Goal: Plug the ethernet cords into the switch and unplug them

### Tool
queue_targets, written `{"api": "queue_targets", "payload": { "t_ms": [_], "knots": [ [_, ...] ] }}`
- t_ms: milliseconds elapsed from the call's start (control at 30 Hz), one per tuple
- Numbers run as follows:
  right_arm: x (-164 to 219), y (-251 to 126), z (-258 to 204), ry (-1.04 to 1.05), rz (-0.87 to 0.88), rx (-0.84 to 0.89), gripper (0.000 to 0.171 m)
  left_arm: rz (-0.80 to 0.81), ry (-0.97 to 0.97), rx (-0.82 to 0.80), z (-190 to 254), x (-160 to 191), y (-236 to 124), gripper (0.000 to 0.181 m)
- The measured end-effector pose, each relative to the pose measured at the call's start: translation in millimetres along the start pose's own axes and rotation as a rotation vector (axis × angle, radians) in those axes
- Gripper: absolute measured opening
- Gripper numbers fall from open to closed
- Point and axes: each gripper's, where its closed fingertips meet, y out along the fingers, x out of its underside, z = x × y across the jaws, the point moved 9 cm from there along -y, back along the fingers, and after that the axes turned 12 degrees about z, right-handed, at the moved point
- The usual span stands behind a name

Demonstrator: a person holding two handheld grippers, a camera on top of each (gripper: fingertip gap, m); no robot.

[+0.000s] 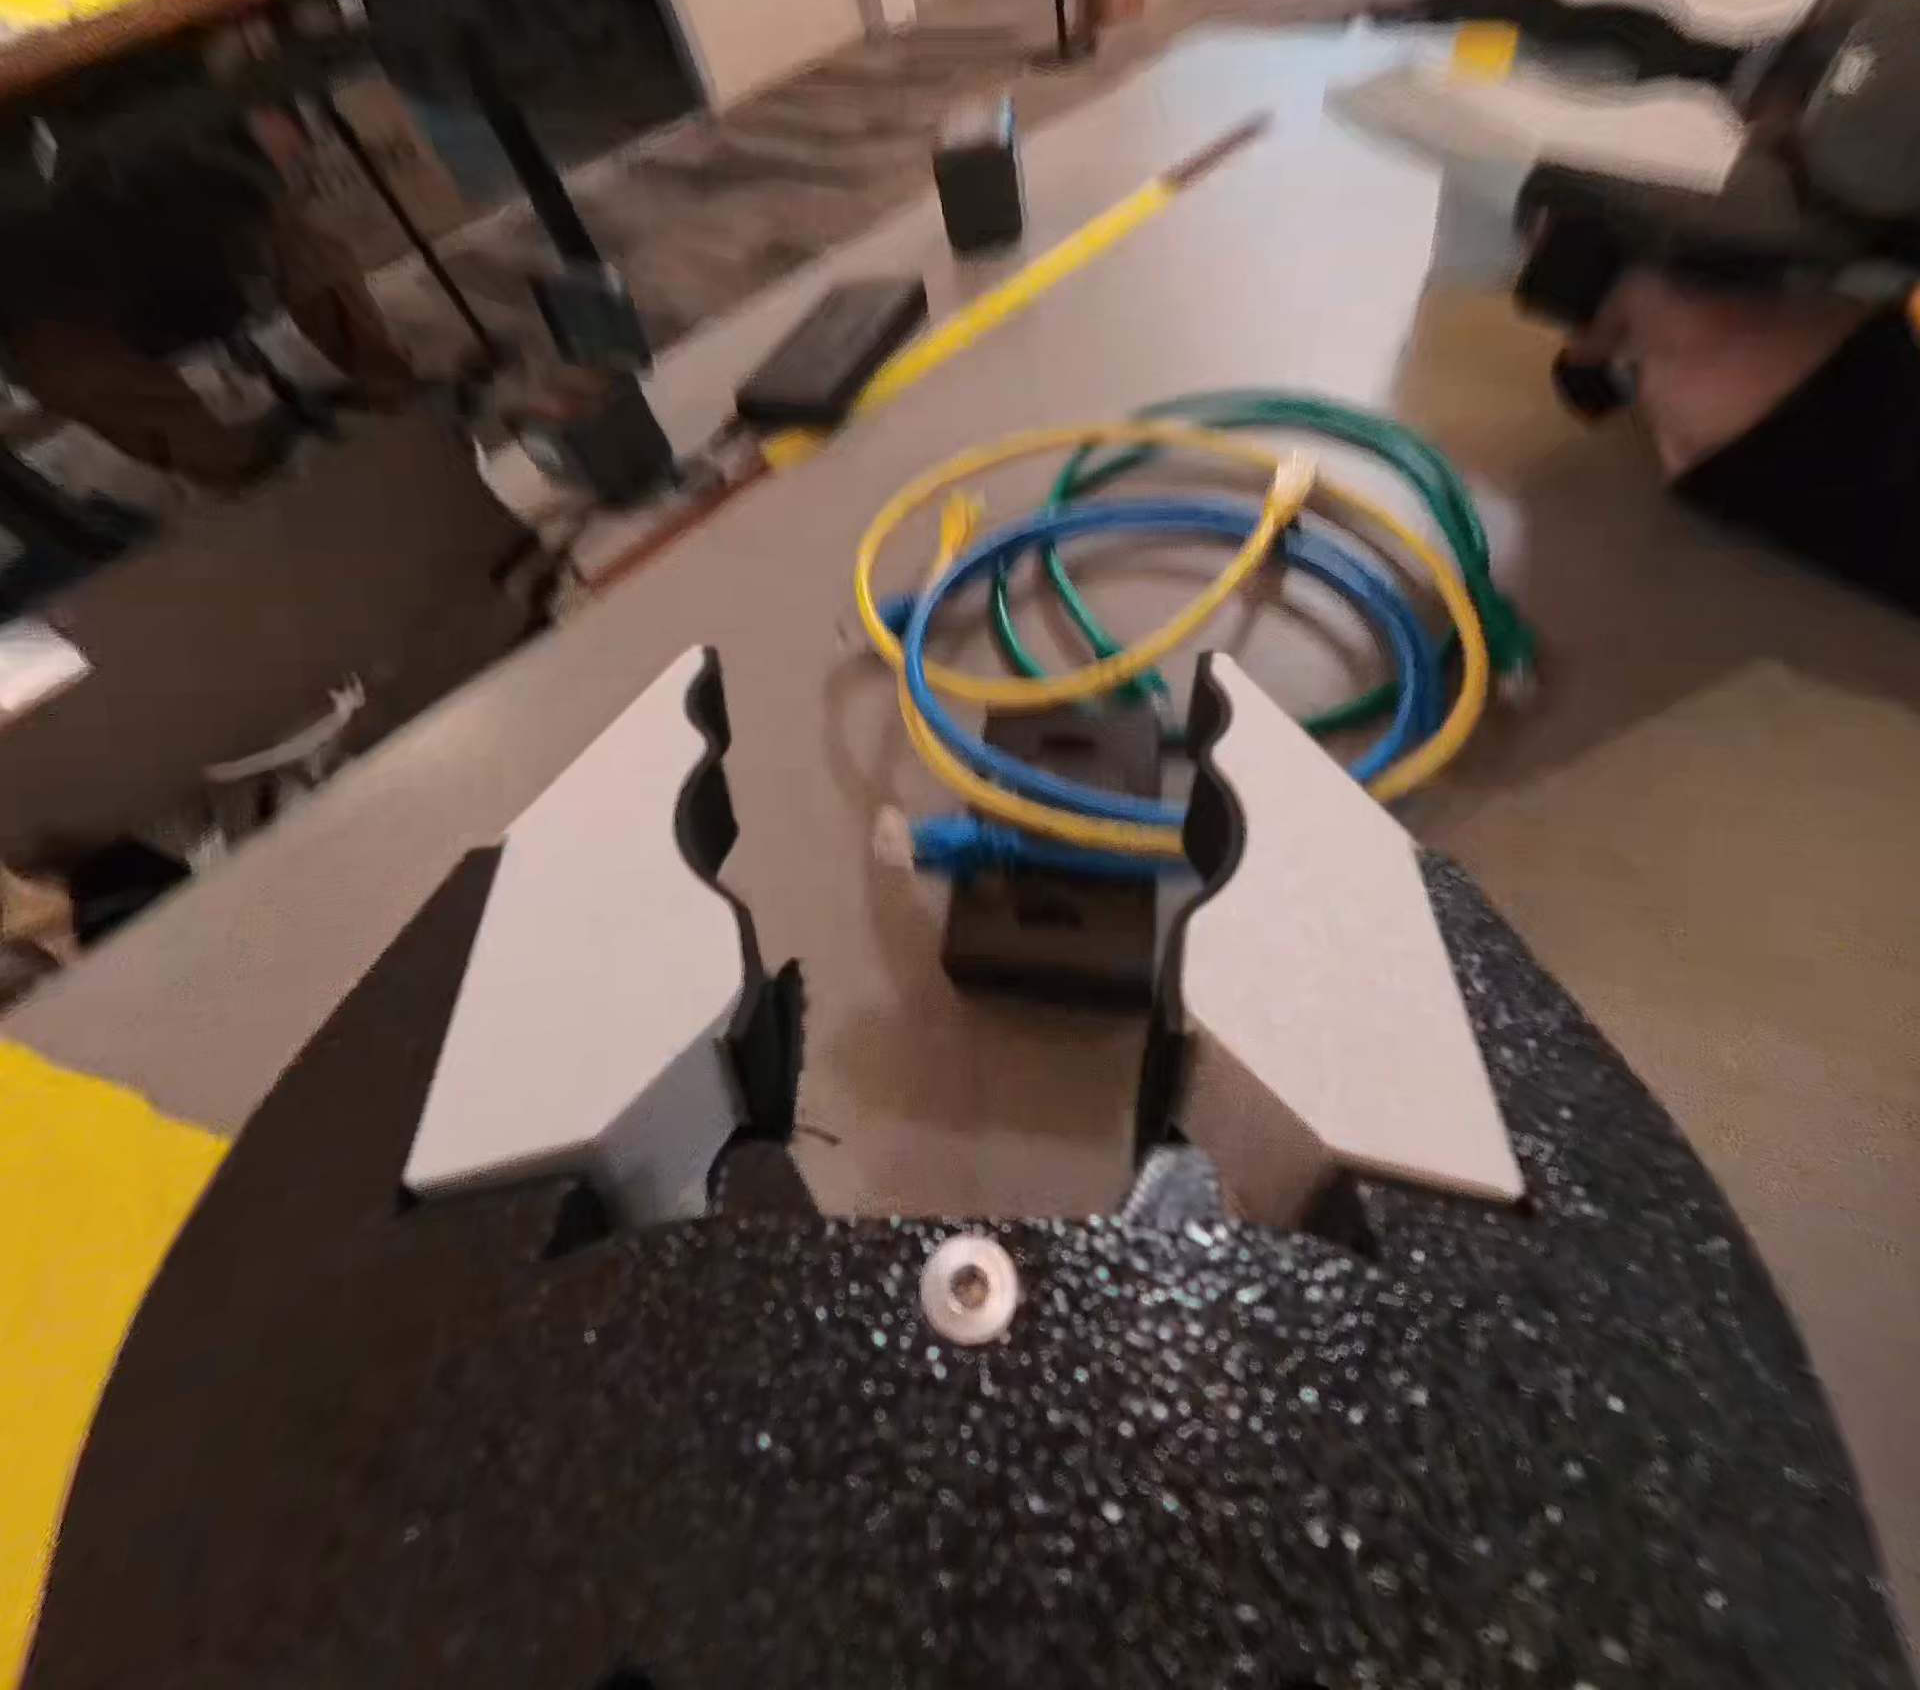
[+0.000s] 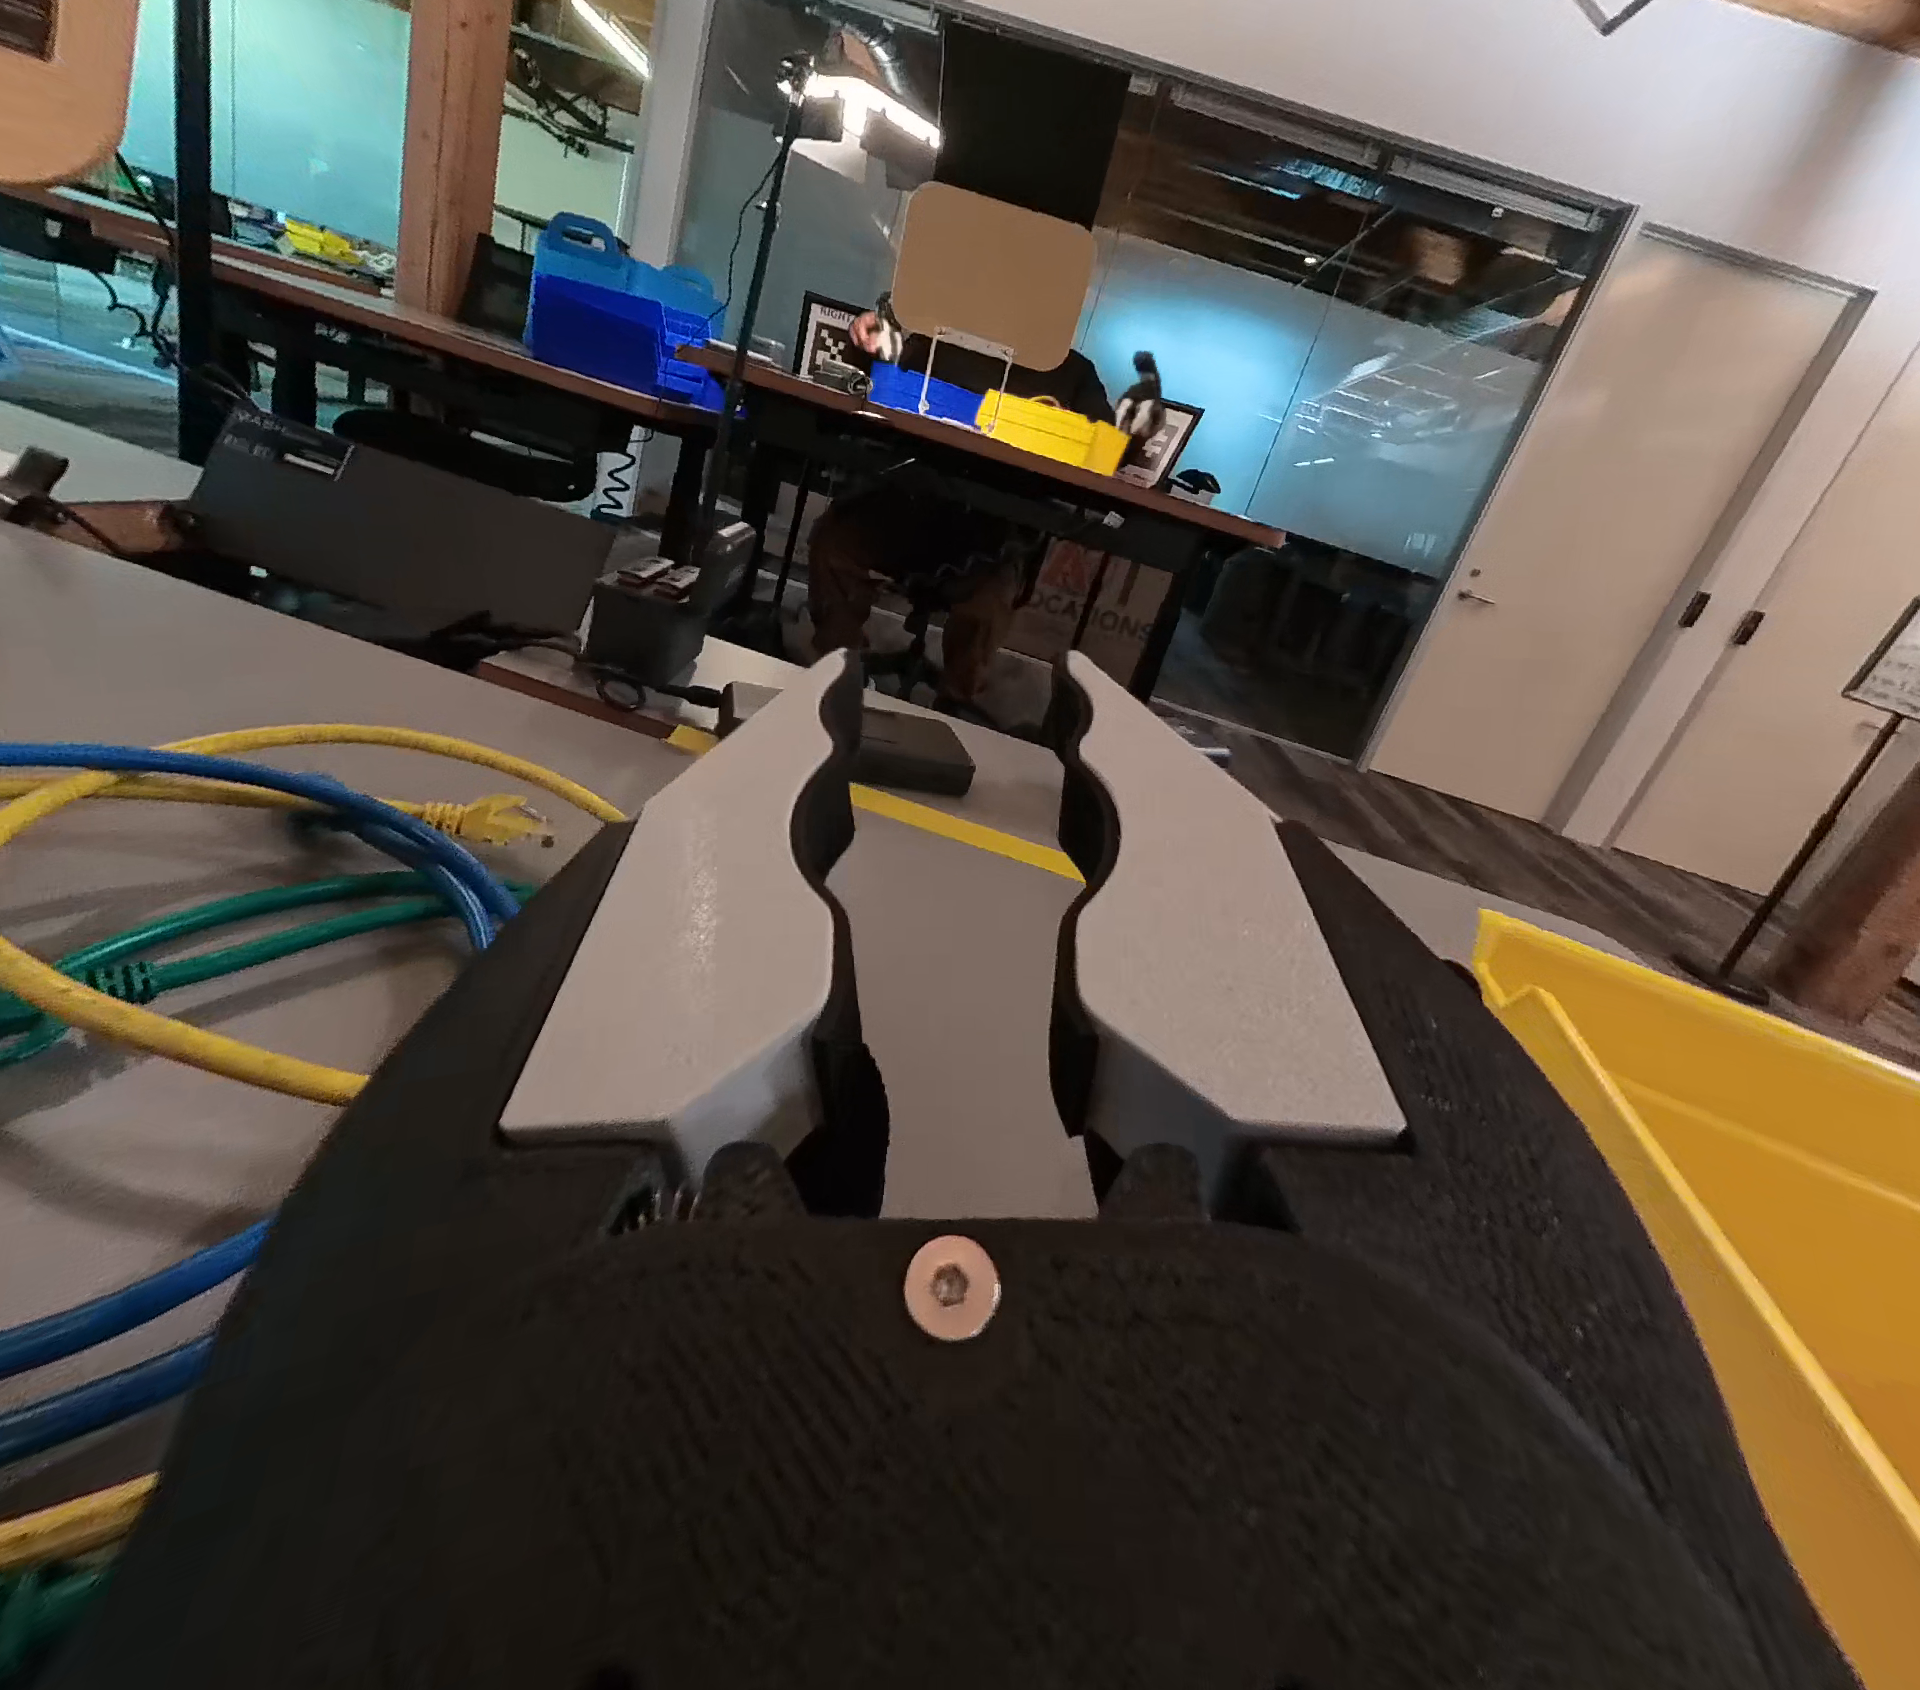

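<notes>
In the blurred left wrist view, the left gripper (image 1: 956,684) hangs above the grey table (image 1: 1714,965) with its fingers wide apart and nothing between them. Through the gap, at about 12 o'clock, lies the black switch (image 1: 1060,923), with a blue cord (image 1: 1174,528) and a yellow cord (image 1: 1039,451) draped across its top. A blue plug (image 1: 951,845) rests at the switch's 9 o'clock edge. The cords loop in a loose pile beyond, a green cord (image 1: 1444,497) curling off toward 2 o'clock.

In the right wrist view, the right gripper (image 2: 961,684) sits low over the same table (image 2: 208,664), fingers moderately apart and empty. The cord pile lies at its 9 o'clock, a yellow plug (image 2: 488,819) lying free on the table. A yellow bin (image 2: 1766,1225) stands at 4 o'clock.
</notes>
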Motion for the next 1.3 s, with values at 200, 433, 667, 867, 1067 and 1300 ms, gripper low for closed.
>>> {"api": "queue_targets", "payload": {
  "t_ms": [200,433,667,867,1067,1300],
  "knots": [
    [-8,-10,-14,-0.096,-0.028,-0.012,0.035,-0.227,-0.115,0.117,8,53,1,0.098],
    [-39,-44,-95,0.136,-0.108,-0.5,0.051,-0.3,-0.144,0.21,3,71,12,0.084],
    [-29,-49,-150,0.067,-0.499,-0.807,0.052,-0.303,-0.119,0.259,3,73,13,0.071],
    [-20,-44,-154,0.051,-0.615,-0.782,0.021,-0.322,-0.113,0.262,5,76,15,0.059],
    [-25,-38,-121,-0.015,-0.57,-0.563,0.01,-0.343,-0.136,0.247,4,76,11,0.058],
    [-6,-42,-86,-0.103,-0.688,-0.471,0.01,-0.376,-0.179,0.176,10,77,-19,0.059]
  ]
}}
